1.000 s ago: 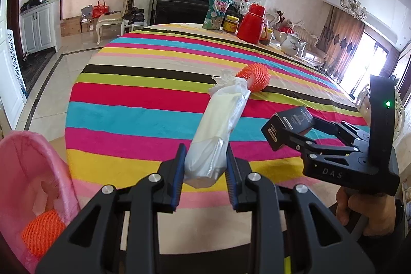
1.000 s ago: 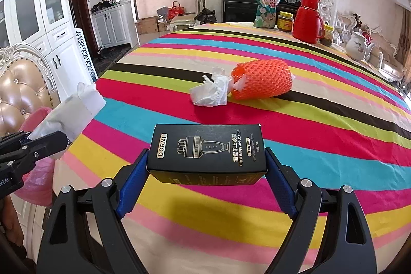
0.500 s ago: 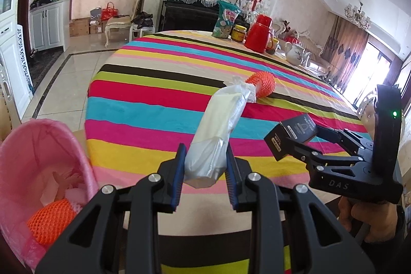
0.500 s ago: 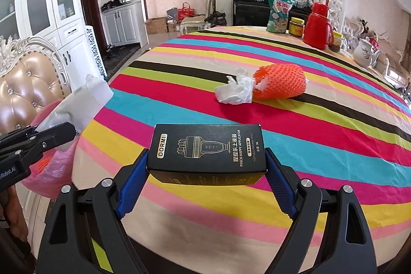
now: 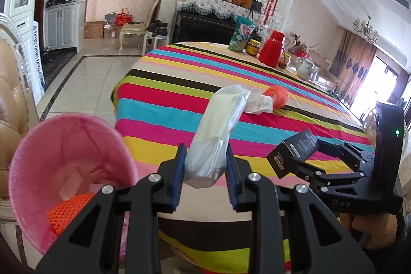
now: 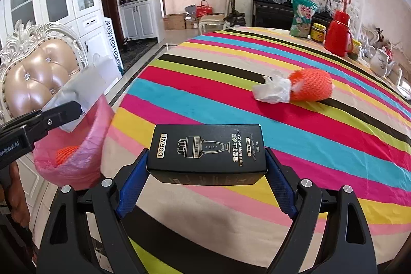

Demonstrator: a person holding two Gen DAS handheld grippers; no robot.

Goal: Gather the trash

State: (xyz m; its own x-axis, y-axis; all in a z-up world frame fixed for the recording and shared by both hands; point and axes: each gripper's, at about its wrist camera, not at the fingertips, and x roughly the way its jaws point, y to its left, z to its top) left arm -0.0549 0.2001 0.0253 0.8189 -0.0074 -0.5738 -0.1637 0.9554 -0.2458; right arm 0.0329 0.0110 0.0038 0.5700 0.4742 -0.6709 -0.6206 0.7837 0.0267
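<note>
Left gripper [image 5: 205, 180] pinches one plastic packet [image 5: 218, 132]; right gripper [image 6: 205, 179] pinches one black box [image 6: 206, 149]; pink bin [image 5: 38, 150] now nearer; two orange nets

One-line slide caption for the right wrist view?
Right tool grips black box; left tool holds wrapper over pink bin.

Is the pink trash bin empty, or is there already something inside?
Not empty. The pink trash bin already holds an orange foam net and some pale scraps near its bottom.

left hand-held gripper [image 5: 205, 172] | clamps plastic wrapper [image 5: 218, 135] | pink bin [image 5: 51, 145] beside, seemingly below
</note>
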